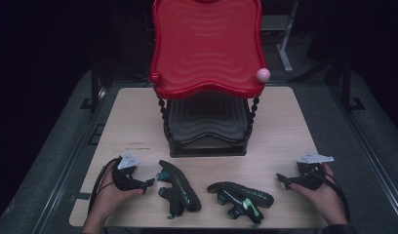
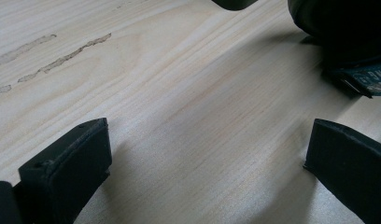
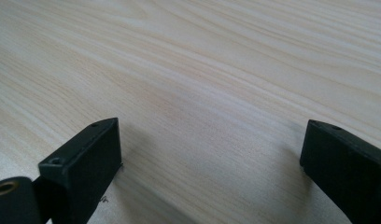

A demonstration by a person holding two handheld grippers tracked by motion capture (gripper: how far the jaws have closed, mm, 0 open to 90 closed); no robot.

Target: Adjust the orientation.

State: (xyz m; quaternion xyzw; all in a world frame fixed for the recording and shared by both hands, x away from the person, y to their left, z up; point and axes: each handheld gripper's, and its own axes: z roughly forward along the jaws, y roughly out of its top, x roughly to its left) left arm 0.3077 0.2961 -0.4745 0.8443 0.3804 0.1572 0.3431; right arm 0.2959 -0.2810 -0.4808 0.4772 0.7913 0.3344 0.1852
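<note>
Two black shoes with green trim lie near the table's front edge: one left of centre, the other right of centre. My left gripper rests on the table just left of the first shoe, held by a hand. In the left gripper view its jaws stand open over bare wood, with the shoe at the top right. My right gripper rests right of the second shoe, pointing toward it. In the right gripper view its jaws stand open over bare wood, with nothing between them.
A two-tier rack stands at the middle back of the wooden table: a red wavy tray on top with a pink knob, and a dark tray below, on beaded black posts. The surroundings are dark.
</note>
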